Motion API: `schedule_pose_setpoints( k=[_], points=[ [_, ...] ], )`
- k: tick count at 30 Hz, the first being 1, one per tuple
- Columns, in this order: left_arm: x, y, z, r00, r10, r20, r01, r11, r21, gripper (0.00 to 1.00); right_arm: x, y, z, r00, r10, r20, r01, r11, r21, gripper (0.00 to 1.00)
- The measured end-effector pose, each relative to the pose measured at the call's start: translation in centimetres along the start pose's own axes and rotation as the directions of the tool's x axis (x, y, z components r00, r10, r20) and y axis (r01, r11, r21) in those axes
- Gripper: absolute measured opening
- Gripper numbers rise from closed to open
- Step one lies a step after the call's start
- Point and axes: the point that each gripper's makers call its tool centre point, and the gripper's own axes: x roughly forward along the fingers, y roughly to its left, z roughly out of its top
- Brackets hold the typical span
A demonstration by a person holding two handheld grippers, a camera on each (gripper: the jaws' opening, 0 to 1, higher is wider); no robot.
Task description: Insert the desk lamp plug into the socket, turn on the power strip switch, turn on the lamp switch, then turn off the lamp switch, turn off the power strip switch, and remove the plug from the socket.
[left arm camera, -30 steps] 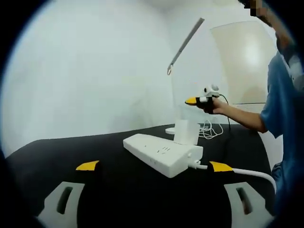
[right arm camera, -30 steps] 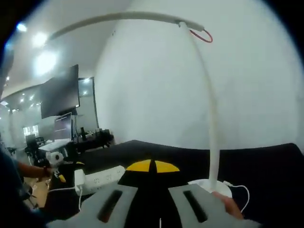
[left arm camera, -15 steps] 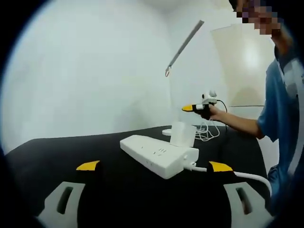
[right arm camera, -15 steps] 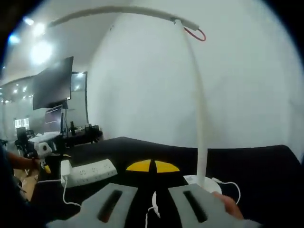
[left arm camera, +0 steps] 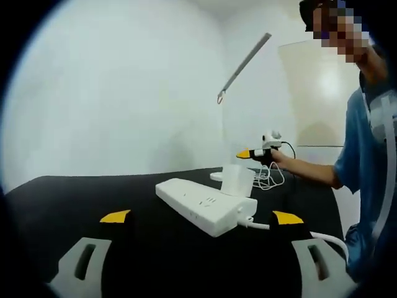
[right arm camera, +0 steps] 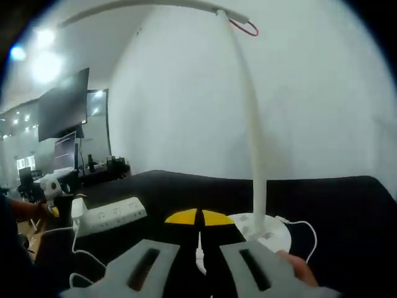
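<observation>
The white power strip lies on the black table, with a white plug block standing on its far end. Behind it rises the white desk lamp, unlit. My left gripper is open, its yellow tips apart just short of the strip. A hand holds my right gripper near the lamp's foot. In the right gripper view my right gripper is shut, tips together in front of the lamp base. The lamp post stands just right of it. The power strip lies at the left.
The strip's white cable trails off to the right. The lamp's thin white cord loops beside the base and runs under my right jaws. A person in a blue shirt stands at the table's right. Monitors fill the room beyond.
My right gripper has dropped and moved in towards the lamp base, which now looks larger and nearer. The left gripper has barely moved and stays open.
</observation>
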Motion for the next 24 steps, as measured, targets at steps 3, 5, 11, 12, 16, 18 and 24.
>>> schedule_pose_setpoints(
  k=[3,5,11,12,16,18,24],
  points=[
    [0.1,0.2,-0.1,1.000,0.000,-0.003,0.000,1.000,-0.001,0.86,-0.2,-0.6,-0.5,0.999,-0.034,-0.017,0.033,0.999,-0.032,0.04],
    [0.1,0.2,-0.1,1.000,-0.001,-0.003,0.001,1.000,0.001,0.85,-0.3,-0.9,-0.8,0.998,-0.051,-0.026,0.050,0.998,-0.047,0.04],
    [0.2,0.5,0.0,1.000,0.005,-0.001,-0.005,1.000,0.002,0.84,-0.1,-1.9,-1.1,0.999,-0.045,-0.027,0.045,0.999,-0.010,0.04],
    [0.2,0.6,-0.1,1.000,0.006,-0.003,-0.006,1.000,0.003,0.84,-0.2,-1.8,-1.1,0.999,-0.041,-0.024,0.041,0.999,-0.002,0.04],
    [0.2,0.6,-0.1,1.000,0.007,-0.006,-0.007,1.000,0.003,0.84,-0.2,-1.8,-1.5,0.998,-0.050,-0.031,0.050,0.999,-0.014,0.04],
    [0.1,0.7,0.0,1.000,0.007,-0.002,-0.007,1.000,0.002,0.83,-0.2,-1.6,-1.8,0.997,-0.058,-0.040,0.057,0.998,-0.026,0.04],
    [0.1,0.8,0.0,1.000,0.010,-0.003,-0.010,1.000,0.002,0.83,0.2,-2.6,-2.5,0.995,-0.077,-0.057,0.075,0.996,-0.041,0.04]
  ],
)
